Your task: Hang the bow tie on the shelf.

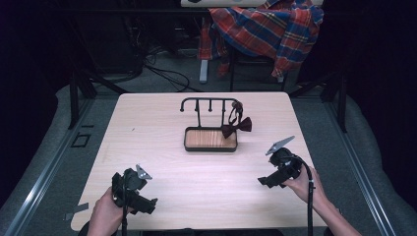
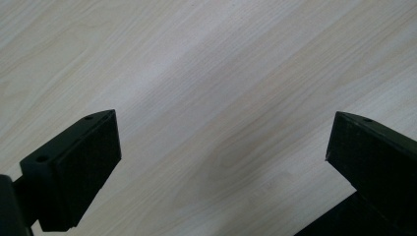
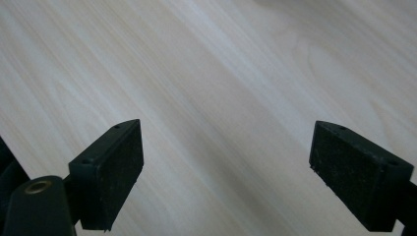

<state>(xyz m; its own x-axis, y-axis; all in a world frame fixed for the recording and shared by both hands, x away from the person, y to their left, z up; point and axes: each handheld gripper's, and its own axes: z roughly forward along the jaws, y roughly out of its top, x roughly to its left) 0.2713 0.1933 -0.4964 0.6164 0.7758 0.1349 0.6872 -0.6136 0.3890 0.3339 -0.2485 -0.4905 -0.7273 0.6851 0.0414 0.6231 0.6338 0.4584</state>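
Observation:
A black hook stand (image 1: 209, 104) rises from a wood-lined tray base (image 1: 210, 139) at the table's middle. A dark red bow tie (image 1: 237, 126) hangs from the stand's right end. My left gripper (image 1: 147, 204) rests near the front left of the table, held by a hand, and my right gripper (image 1: 265, 181) sits at the front right. Both are well short of the stand. In the left gripper view the left gripper (image 2: 221, 147) stands open over bare wood. The right gripper (image 3: 226, 152) likewise stands open, with nothing between its pads (image 3: 115, 174).
The light wooden table (image 1: 162, 157) has free room between the grippers and the stand. Behind the table a plaid shirt (image 1: 265, 29) drapes over a chair. Cables (image 1: 162, 69) lie on the floor beyond the far edge. Metal rails (image 1: 39, 172) run along both sides.

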